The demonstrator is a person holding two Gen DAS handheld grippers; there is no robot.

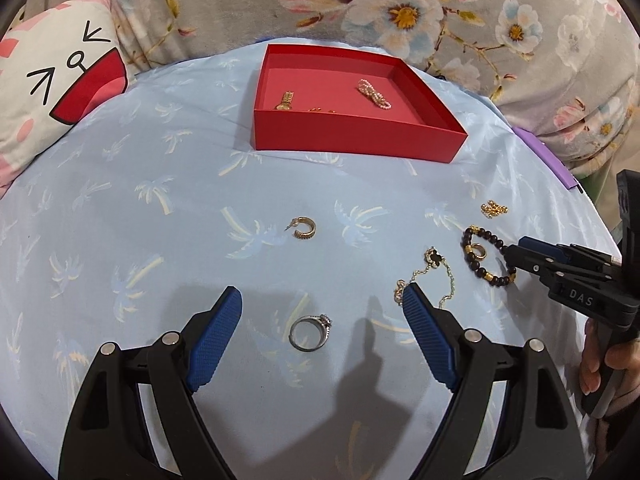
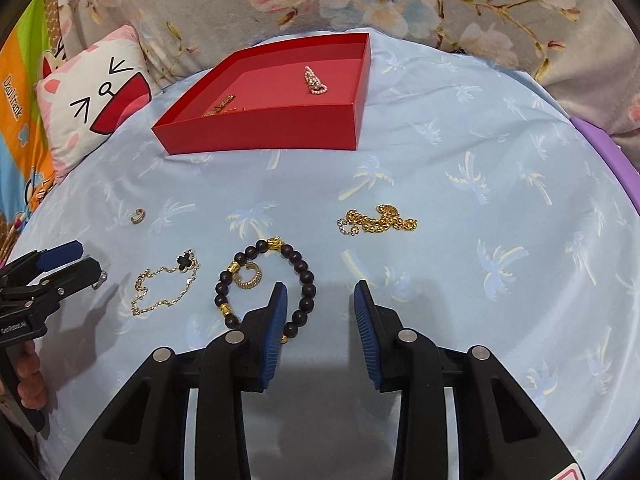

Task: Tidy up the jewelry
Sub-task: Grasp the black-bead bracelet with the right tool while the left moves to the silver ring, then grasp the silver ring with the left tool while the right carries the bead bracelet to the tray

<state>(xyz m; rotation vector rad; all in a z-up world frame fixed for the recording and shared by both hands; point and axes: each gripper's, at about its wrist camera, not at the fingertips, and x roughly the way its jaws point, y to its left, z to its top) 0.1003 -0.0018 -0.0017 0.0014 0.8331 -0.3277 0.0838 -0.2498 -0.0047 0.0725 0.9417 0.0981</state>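
Observation:
My left gripper (image 1: 322, 292) hangs open just above the pale blue cloth, and a silver ring (image 1: 310, 332) lies between its fingers, untouched. A gold hoop earring (image 1: 304, 228) sits farther ahead. My right gripper (image 2: 320, 287) is open too; the right side of a dark bead bracelet (image 2: 266, 284) lies between its fingers, close to the left pad (image 2: 276, 320), with no grip on it. A gold ear cuff (image 2: 250, 278) rests inside the bracelet. A thin clover chain (image 2: 168, 284) and a chunky gold chain (image 2: 380, 220) lie nearby. The red box (image 2: 260, 128) holds a pearl bracelet (image 2: 316, 80) and gold pieces.
A cat-face pillow (image 1: 60, 80) lies at the back left and a floral blanket (image 1: 400, 8) runs behind the box. A purple edge (image 2: 612, 160) shows where the cloth ends on the right. A person's hand (image 1: 608, 360) holds the right gripper's handle.

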